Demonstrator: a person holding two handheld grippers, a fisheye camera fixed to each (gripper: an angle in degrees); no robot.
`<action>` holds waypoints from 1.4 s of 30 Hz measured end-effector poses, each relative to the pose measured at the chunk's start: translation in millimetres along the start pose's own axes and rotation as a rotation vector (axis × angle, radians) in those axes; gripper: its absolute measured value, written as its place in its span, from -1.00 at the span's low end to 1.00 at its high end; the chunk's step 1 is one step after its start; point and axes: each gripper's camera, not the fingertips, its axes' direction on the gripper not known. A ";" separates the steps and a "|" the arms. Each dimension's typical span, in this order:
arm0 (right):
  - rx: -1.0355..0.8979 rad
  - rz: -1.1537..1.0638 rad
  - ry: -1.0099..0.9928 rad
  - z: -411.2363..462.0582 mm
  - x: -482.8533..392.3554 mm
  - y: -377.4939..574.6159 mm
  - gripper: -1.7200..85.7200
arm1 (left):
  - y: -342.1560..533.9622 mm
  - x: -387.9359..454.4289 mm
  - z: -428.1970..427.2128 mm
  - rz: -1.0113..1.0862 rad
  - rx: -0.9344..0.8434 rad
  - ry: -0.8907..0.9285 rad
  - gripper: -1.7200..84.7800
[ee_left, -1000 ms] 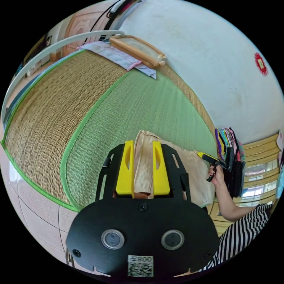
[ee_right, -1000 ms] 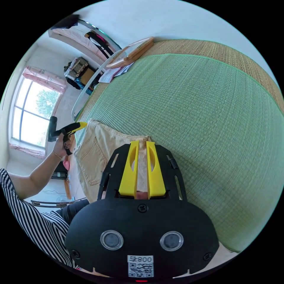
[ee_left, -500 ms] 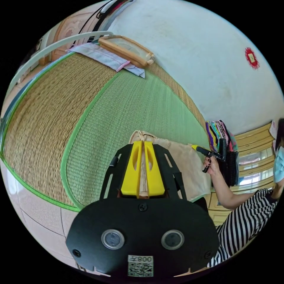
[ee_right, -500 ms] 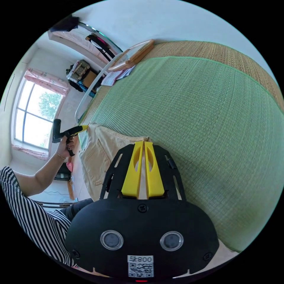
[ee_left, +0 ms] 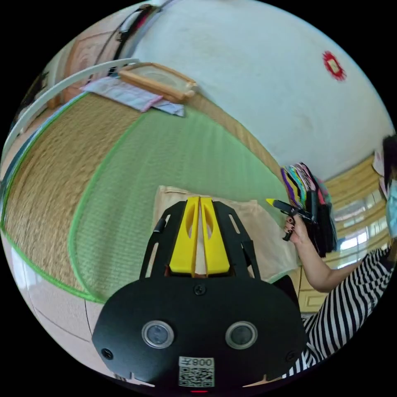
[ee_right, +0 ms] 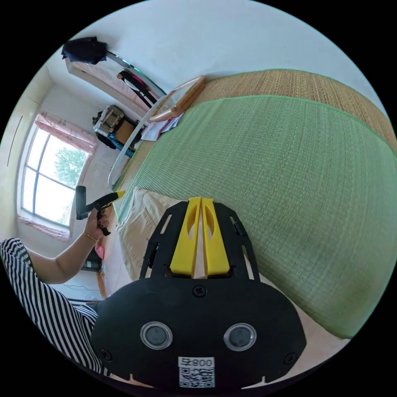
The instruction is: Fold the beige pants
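Pants (ee_left: 264, 240) are lying folded on the green mat (ee_left: 178, 153), near its edge by the person. In the left gripper view, the left gripper (ee_left: 199, 206) is pinching the beige cloth between its pressed-together jaws. In the right gripper view, the right gripper (ee_right: 201, 206) is likewise clamping the pants (ee_right: 138, 231), its jaws drawn together on fabric.

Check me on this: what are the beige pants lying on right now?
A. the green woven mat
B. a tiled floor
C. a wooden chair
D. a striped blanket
A. In the left gripper view the beige pants lie flat on the green woven mat, with mat showing on the sides of the cloth; the right gripper view shows the same beside the right gripper.
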 end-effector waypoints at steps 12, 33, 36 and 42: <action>-0.106 -0.010 0.218 3.2 -24.6 31.3 -0.96 | -3.1 93.7 120.9 0.236 -0.254 -0.052 -0.96; -0.253 -0.024 0.222 -85.5 -105.1 206.7 -0.96 | 121.4 166.0 221.2 0.317 -0.400 -0.062 -0.96; -0.250 -0.030 0.260 -98.6 -110.3 217.6 -0.96 | 122.2 172.9 241.1 0.251 -0.428 -0.044 -0.95; -0.197 0.028 0.254 -161.7 -107.8 238.7 -0.96 | 144.6 228.6 278.0 0.405 -0.403 -0.028 -0.96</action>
